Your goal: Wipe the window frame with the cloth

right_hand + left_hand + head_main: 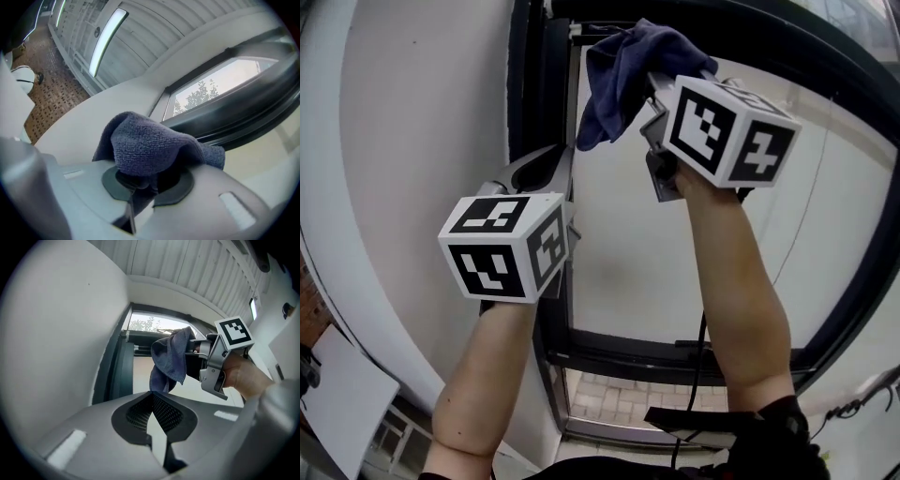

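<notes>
Item: cloth (pixel 623 66), dark blue and bunched, at 12 o'clock in the head view. It is pinched by a fold in the right gripper (pixel 649 89), whose jaws are closed on it, with the loose end draping toward 7 o'clock. The right gripper view shows the cloth heaped over the jaw tips and hiding them. Item: frame (pixel 539 84), dark. Its left upright runs from 12 to 6 o'clock, just at 9 o'clock of the cloth, and its top rail leaves the corner toward 3 o'clock. The hanging end crosses the inner edge of the upright in the head view, but no view settles whether it touches or hangs just apart. Item: left gripper (pixel 551 167), at 7 o'clock of the cloth and lower on the same upright. Its jaw tips are together with nothing between them, and its own view looks up past them at the cloth and the corner. Relation governing the move: the frame lies to 9 and 12 o'clock of the right jaws, so the right hand is the nearer and is the working one. A stroke would likely follow the upright's long axis down toward 6 o'clock, or the rail toward 3. Clearances: glass (pixel 628 234) gives open room from 3 to 5 o'clock. The wall (pixel 422 112) closes in at 9 o'clock. The left gripper stands in the lower run of the upright and would probably need to give way to a full downward pass.
</notes>
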`<state>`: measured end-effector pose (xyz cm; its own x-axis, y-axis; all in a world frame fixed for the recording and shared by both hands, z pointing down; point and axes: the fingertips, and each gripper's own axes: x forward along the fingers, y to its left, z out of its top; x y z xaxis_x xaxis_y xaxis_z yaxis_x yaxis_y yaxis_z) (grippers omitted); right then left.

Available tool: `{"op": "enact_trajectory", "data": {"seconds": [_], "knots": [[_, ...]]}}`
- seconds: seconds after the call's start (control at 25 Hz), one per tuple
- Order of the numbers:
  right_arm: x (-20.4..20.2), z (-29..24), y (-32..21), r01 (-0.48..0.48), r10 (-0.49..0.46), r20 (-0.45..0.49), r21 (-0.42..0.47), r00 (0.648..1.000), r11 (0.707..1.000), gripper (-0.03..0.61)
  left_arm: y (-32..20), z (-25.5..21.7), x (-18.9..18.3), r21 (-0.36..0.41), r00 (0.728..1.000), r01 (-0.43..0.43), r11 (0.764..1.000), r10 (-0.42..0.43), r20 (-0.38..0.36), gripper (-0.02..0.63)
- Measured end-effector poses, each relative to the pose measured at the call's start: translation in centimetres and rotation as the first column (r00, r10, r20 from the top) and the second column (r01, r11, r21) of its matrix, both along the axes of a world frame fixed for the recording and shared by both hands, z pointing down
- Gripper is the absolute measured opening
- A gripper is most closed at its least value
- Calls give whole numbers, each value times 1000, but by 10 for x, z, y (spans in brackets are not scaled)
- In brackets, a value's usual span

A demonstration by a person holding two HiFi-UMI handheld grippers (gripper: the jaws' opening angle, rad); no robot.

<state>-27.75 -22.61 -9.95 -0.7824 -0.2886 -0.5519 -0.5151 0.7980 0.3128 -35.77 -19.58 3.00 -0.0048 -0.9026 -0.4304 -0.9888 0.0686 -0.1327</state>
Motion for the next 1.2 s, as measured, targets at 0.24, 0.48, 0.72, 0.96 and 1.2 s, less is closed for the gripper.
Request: {"op": "enact_trajectory", "data": {"seconds": [0.24, 0.48, 0.72, 0.96, 1.2], "knots": [[79, 28, -18, -195, 194, -24, -50, 981, 980, 48, -21, 23, 58, -31, 983, -184, 982, 184, -5, -6], [166, 43, -38, -322, 323, -11, -112, 946, 940, 48, -48, 46, 124, -65, 950, -313, 948, 313, -16, -6], [238, 57, -42, -365, 367, -12, -116, 930, 924, 48, -63, 66, 176, -88, 939, -343, 935, 342, -28, -6], [290, 92, -65, -351, 351, -28, -152, 936, 924, 48, -86, 81, 212, -90, 938, -347, 934, 347, -9, -6], [338, 138, -83, -342, 334, -74, -205, 940, 917, 48, -98, 108, 262, -119, 934, -357, 927, 358, -11, -6]]}}
